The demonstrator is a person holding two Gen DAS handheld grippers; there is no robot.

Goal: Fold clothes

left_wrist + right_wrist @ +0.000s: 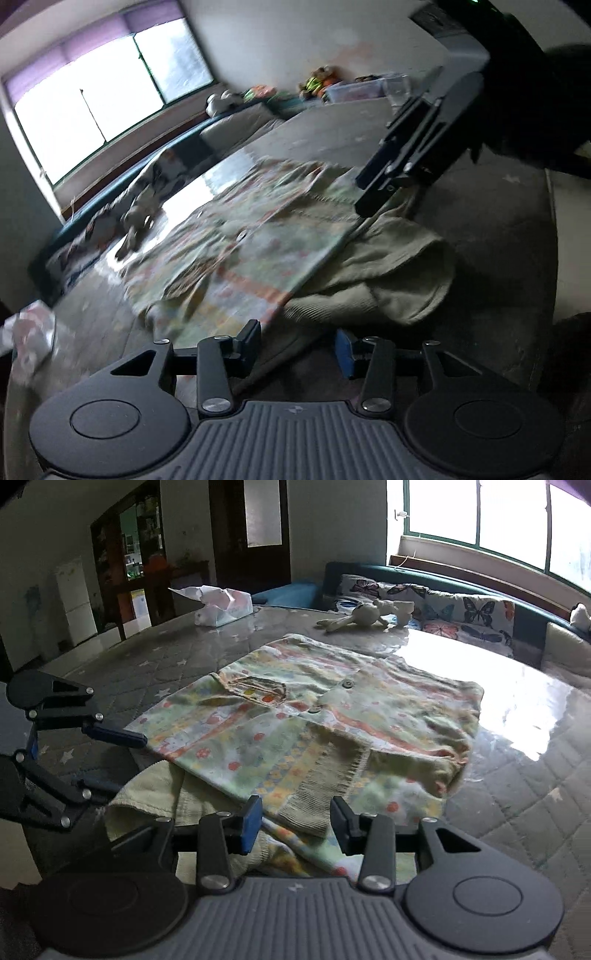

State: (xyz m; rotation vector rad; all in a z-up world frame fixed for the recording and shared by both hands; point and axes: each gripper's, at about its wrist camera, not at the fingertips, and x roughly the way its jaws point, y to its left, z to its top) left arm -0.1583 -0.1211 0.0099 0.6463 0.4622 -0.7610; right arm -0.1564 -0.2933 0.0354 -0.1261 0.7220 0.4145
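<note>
A child's pale green cardigan (314, 716) with flower print, buttons and a pocket lies partly folded on the quilted grey table (517, 794). One sleeve is laid across its front, the ribbed cuff (317, 797) pointing at me. My right gripper (296, 825) hovers open just over that cuff, the cloth beneath its fingers, not pinched. My left gripper (110, 762) is open at the cardigan's left edge, beside the plain cream inner side. In the left wrist view the cardigan (236, 251) lies ahead of the open left gripper (298, 345), with the right gripper (373, 192) at its far edge.
A tissue pack (221, 605) and a cream plush toy (365, 614) sit at the table's far side. Beyond them runs a bench with butterfly cushions (443, 605) under a bright window. Storage boxes (354, 90) stand by the far wall. The tabletop is glossy.
</note>
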